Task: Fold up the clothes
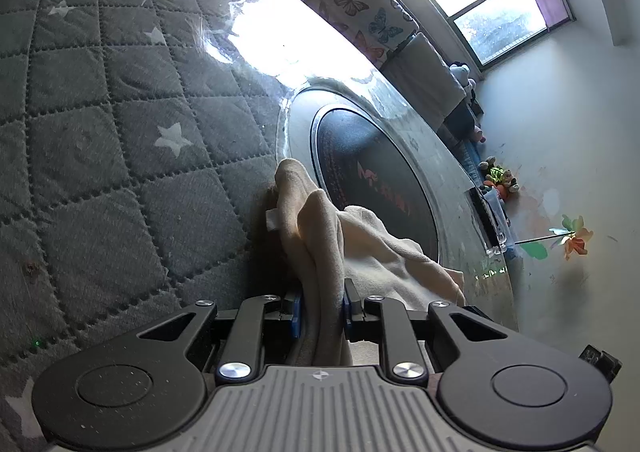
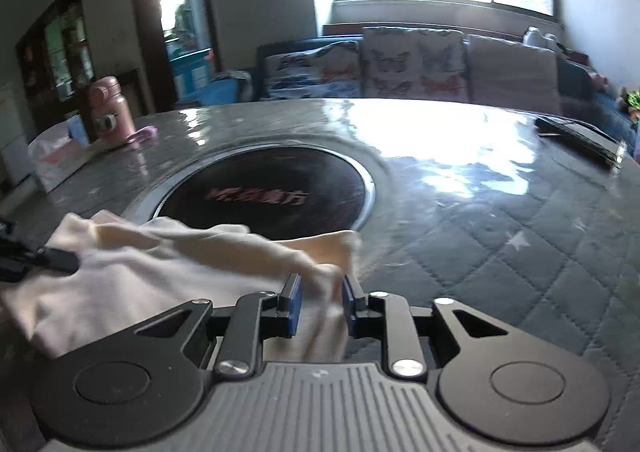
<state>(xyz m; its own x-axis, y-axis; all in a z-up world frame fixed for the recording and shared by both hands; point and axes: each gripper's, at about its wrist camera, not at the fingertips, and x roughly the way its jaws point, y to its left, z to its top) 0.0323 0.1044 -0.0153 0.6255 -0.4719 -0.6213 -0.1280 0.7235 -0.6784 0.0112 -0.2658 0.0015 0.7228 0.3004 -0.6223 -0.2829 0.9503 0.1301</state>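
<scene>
A cream garment (image 1: 352, 244) is bunched between the blue pads of my left gripper (image 1: 322, 304), which is shut on it and holds it up over the quilted table cover. In the right wrist view the same cream garment (image 2: 168, 264) stretches from the left to my right gripper (image 2: 320, 292), which is shut on a fold of it. The left gripper's black tip (image 2: 48, 258) shows at the left edge, holding the cloth's other end. The garment hangs just above the table near the round black hotplate (image 2: 264, 192).
The round table (image 2: 500, 220) has a grey star-quilted cover under clear plastic. A pink bottle (image 2: 110, 108) and a tissue pack (image 2: 56, 156) stand at the far left. A dark flat object (image 2: 580, 136) lies at the far right. A sofa with butterfly cushions (image 2: 412, 64) stands behind.
</scene>
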